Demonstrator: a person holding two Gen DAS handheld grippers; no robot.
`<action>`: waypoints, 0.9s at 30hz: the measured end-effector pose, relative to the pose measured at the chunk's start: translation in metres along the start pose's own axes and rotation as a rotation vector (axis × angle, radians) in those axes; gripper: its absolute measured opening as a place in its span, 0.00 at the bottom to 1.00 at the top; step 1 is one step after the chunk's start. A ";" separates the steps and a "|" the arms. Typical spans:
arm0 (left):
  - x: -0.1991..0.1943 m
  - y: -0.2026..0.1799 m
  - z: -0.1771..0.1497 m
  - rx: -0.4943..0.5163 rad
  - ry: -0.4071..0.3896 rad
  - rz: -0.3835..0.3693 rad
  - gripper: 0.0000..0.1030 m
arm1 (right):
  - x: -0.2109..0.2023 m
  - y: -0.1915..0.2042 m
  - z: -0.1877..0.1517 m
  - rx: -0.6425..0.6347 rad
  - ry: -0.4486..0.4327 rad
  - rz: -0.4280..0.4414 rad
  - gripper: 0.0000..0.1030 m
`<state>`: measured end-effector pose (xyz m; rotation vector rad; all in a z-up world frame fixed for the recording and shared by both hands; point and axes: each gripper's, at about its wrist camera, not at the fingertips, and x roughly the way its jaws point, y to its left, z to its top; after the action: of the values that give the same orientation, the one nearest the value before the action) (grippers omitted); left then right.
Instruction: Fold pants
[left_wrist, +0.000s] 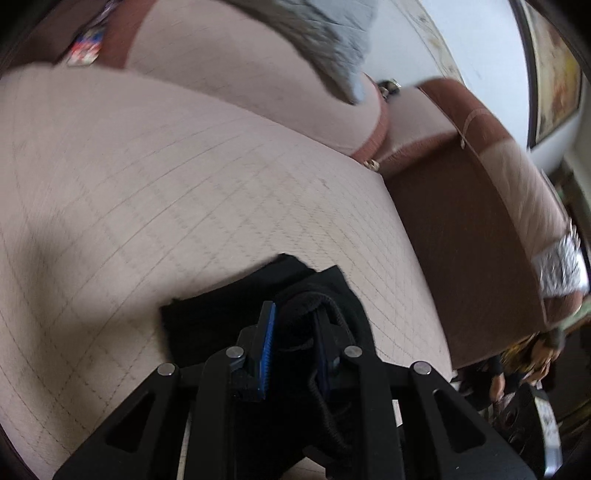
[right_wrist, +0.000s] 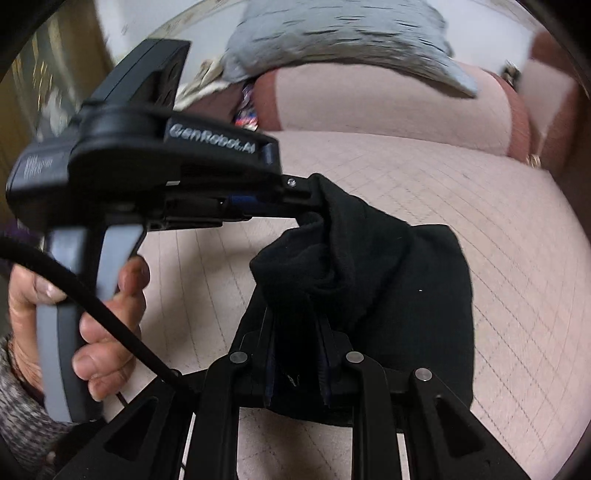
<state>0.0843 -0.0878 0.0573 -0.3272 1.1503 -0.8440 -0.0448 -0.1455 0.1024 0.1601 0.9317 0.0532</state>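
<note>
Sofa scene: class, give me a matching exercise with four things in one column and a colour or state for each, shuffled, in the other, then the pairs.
Things:
1. pants
2. sofa seat cover
3. pillow
4. left gripper

Descriptions:
A. grey, on top of the backrest
B. black, bunched
C. pale pink, quilted
D. shut on black cloth and its drawstring

Pairs: 1-B, 2-C, 3-A, 4-D

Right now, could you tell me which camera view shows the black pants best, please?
The right wrist view: the black pants hang bunched from both grippers over the sofa. The left wrist view shows only a dark corner and drawstring.
</note>
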 end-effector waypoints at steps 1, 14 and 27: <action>0.006 0.008 -0.004 -0.023 0.000 0.001 0.18 | 0.002 0.007 -0.002 -0.020 0.004 -0.007 0.20; 0.013 0.086 -0.018 -0.288 0.024 0.003 0.31 | 0.020 0.048 -0.026 -0.215 0.029 0.032 0.46; -0.048 0.009 -0.020 -0.088 -0.103 0.144 0.40 | -0.051 -0.018 -0.065 -0.046 0.023 0.081 0.47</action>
<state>0.0631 -0.0436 0.0757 -0.3525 1.1031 -0.6446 -0.1278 -0.1612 0.1021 0.1546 0.9461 0.1516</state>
